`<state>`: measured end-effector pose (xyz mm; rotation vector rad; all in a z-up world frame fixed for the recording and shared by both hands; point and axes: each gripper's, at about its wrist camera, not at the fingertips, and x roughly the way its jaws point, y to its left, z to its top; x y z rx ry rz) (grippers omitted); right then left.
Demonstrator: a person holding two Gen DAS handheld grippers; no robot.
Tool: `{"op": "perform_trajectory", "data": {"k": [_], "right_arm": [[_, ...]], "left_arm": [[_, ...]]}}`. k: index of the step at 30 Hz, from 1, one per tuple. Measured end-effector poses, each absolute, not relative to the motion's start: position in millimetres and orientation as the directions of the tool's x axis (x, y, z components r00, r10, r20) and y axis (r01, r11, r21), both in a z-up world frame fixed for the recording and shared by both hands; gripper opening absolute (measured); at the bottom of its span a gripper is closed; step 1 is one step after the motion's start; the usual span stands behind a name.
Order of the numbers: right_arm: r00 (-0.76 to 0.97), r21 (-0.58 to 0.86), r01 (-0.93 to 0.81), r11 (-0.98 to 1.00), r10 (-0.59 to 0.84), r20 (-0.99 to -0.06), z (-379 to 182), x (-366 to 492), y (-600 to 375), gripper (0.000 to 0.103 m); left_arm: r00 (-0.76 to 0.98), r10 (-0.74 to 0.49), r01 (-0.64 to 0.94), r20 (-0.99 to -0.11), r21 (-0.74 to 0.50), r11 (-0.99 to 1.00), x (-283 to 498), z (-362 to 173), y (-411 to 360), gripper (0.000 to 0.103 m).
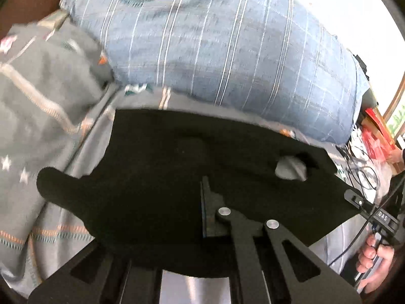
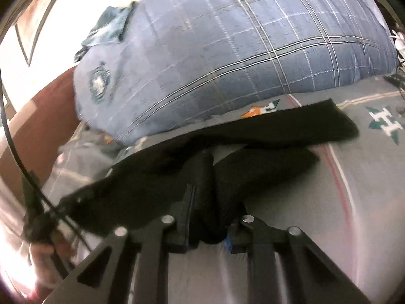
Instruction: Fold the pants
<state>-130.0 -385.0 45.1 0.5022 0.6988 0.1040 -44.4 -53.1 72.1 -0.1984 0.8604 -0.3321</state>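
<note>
Pants (image 1: 202,167), black and limp, are draped across the grey patterned bedsheet (image 1: 50,152) in front of me, below the big blue plaid pillow (image 1: 227,50); in the left wrist view the cloth covers most of my left gripper (image 1: 202,202), with only 1 finger (image 1: 206,202) standing clear of the fabric, so I cannot tell whether that gripper is spread or pressed together; a pale patch (image 1: 291,168) shows on the cloth near its right side; at the lower right of that view my right hand (image 1: 374,255) is wrapped around the handle of the other tool; in the right wrist view my right gripper (image 2: 207,217) is pinching a bunched fold of the pants (image 2: 253,131) between its 2 fingers, the fabric gathered in a thick roll right at the fingers and trailing away to the left and to the right over the bedsheet (image 2: 367,177), with the pillow (image 2: 240,50) lying just behind.
</note>
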Motion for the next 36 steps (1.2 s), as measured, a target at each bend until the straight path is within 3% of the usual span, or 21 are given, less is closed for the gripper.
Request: {"op": "perform_trajectory", "data": {"k": [5,7,11,12,15,20,21,22,23,27,31,36], "right_arm": [[0.661,0.439,0.12,0.891,0.258,-0.704,-0.8,-147.9,-362.4,0.033],[0.655,0.484,0.144,0.863,0.283,-0.7,-9.0,-159.2,-374.3,0.036],[0.725,0.481,0.236,0.844,0.176,-0.666,4.1,-181.8,-415.4,0.064],[0.728,0.474,0.254,0.843,0.156,-0.667,4.9,-180.9,-425.0,0.067],[0.709,0.408,0.328,0.852,0.063,-0.702,-2.4,-162.0,-453.6,0.067],[0.7,0.38,0.345,0.858,0.035,-0.713,-14.2,-112.3,-472.9,0.067],[0.712,0.355,0.334,0.873,0.013,-0.702,-14.4,-103.7,-472.0,0.064],[0.71,0.325,0.324,0.888,-0.001,-0.704,-15.4,-96.1,-468.8,0.041],[0.695,0.306,0.307,0.901,0.007,-0.719,-18.5,-90.9,-466.6,0.006],[0.72,0.305,0.299,0.904,-0.004,-0.694,-0.6,-112.1,-466.2,0.007],[0.746,0.276,0.393,0.877,-0.128,-0.653,35.4,-179.8,-482.1,0.005],[0.614,0.173,0.504,0.846,-0.21,-0.76,15.5,-212.3,-499.1,0.004]], "left_arm": [[0.531,-0.315,0.151,-0.786,-0.278,0.949,-48.9,25.2,-46.5,0.004],[0.535,-0.312,0.148,-0.785,-0.276,0.95,-52.4,20.1,-47.2,0.005],[0.539,-0.311,0.136,-0.783,-0.283,0.949,-51.1,23.4,-49.1,0.005],[0.539,-0.308,0.131,-0.784,-0.283,0.95,-52.2,24.0,-50.1,0.005],[0.542,-0.294,0.122,-0.787,-0.273,0.954,-53.5,21.5,-52.0,0.006],[0.537,-0.298,0.108,-0.789,-0.287,0.952,-53.3,20.2,-49.3,0.006],[0.538,-0.297,0.105,-0.789,-0.286,0.952,-53.2,19.6,-49.4,0.007],[0.539,-0.291,0.104,-0.79,-0.28,0.954,-53.0,19.2,-50.4,0.007],[0.54,-0.286,0.104,-0.792,-0.274,0.956,-53.2,19.2,-51.7,0.007],[0.541,-0.285,0.107,-0.791,-0.272,0.956,-54.8,19.4,-51.3,0.007],[0.542,-0.299,0.113,-0.786,-0.285,0.952,-60.0,20.9,-46.9,0.009],[0.535,-0.3,0.104,-0.789,-0.291,0.951,-65.2,15.2,-46.4,0.011]]}}
